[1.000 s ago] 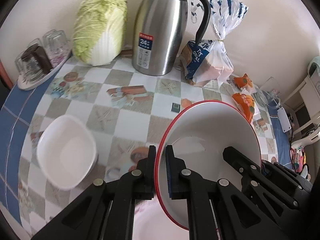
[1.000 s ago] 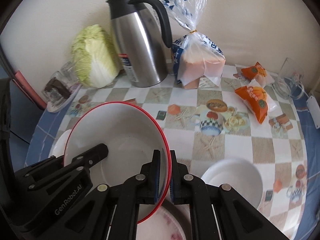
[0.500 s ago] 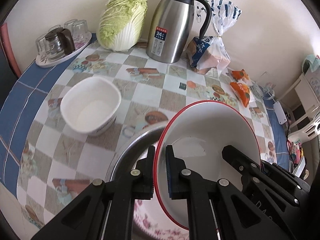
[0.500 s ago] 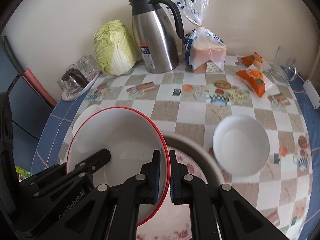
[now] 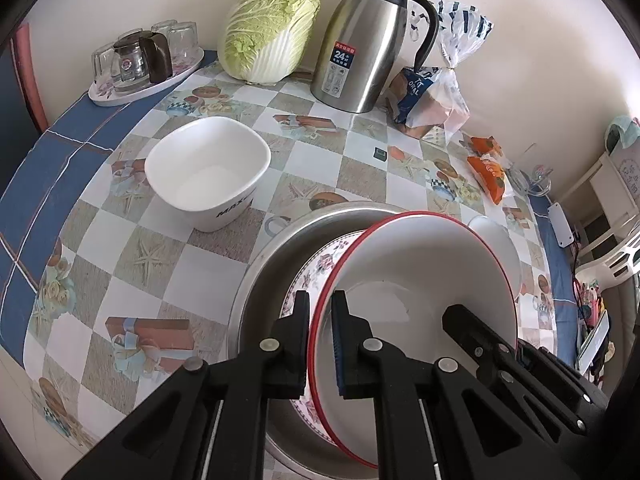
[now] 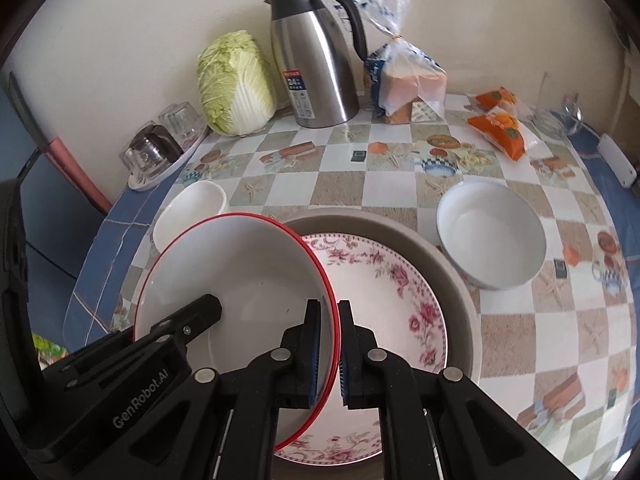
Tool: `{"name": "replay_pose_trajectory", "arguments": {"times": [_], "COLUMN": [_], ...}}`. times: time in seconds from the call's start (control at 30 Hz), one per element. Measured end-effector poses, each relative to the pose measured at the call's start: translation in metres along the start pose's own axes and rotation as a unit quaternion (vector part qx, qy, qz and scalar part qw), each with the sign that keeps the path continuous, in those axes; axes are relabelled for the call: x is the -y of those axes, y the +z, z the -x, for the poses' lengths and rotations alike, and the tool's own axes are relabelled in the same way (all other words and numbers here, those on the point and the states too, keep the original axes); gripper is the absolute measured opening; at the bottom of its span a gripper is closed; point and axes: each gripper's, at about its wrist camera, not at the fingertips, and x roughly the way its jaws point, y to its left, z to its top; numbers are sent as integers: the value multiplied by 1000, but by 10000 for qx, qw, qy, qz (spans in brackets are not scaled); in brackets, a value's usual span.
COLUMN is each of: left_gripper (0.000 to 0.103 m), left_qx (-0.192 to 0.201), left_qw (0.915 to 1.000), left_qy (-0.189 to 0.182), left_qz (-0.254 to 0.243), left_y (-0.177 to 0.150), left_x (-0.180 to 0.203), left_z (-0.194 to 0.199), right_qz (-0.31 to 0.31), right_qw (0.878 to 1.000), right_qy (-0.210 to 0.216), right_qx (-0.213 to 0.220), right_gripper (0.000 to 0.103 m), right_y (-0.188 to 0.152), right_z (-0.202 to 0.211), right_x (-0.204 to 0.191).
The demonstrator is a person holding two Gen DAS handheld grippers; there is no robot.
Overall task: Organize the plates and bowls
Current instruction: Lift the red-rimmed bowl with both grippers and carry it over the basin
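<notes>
A white red-rimmed bowl (image 5: pixel 420 280) (image 6: pixel 248 276) hangs between both grippers. My left gripper (image 5: pixel 320 344) is shut on its left rim, and my right gripper (image 6: pixel 329 350) is shut on its right rim. The bowl hovers tilted over a floral plate (image 6: pixel 384 280) (image 5: pixel 316 272) that lies inside a wide metal basin (image 6: pixel 452 276) (image 5: pixel 276 248). A square white bowl (image 5: pixel 208 172) (image 6: pixel 192 208) stands to the left of the basin. A round white bowl (image 6: pixel 492 232) (image 5: pixel 496 240) stands to its right.
Along the wall stand a napa cabbage (image 5: pixel 272 28), a steel thermos jug (image 5: pixel 368 40), a bagged loaf of bread (image 5: pixel 432 96) and a tray of glasses (image 5: pixel 140 64). Orange snack packets (image 6: pixel 500 128) lie at the right. The checked tablecloth (image 5: pixel 132 264) covers a round table.
Both grippers carried the red-rimmed bowl back toward the near side of the table. The metal basin and floral plate have come into view beneath it.
</notes>
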Motion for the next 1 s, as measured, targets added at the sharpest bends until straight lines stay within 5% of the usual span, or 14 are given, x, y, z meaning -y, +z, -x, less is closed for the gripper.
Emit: {"name": "replay_pose_trajectory", "arguments": {"times": [1.0], "left_gripper": [9], "left_qx": [-190], "left_qw": [9997], "left_qy": [-174], "left_qz": [-58], "left_y": [-9], "left_x": [7], "left_z": [-28], "right_qz": [-406], "right_qw": [9984], "right_qy": [8], "right_qx": [-398], "right_gripper": [9], "right_y": [-9], "right_z": [-23], "right_x": [25]}}
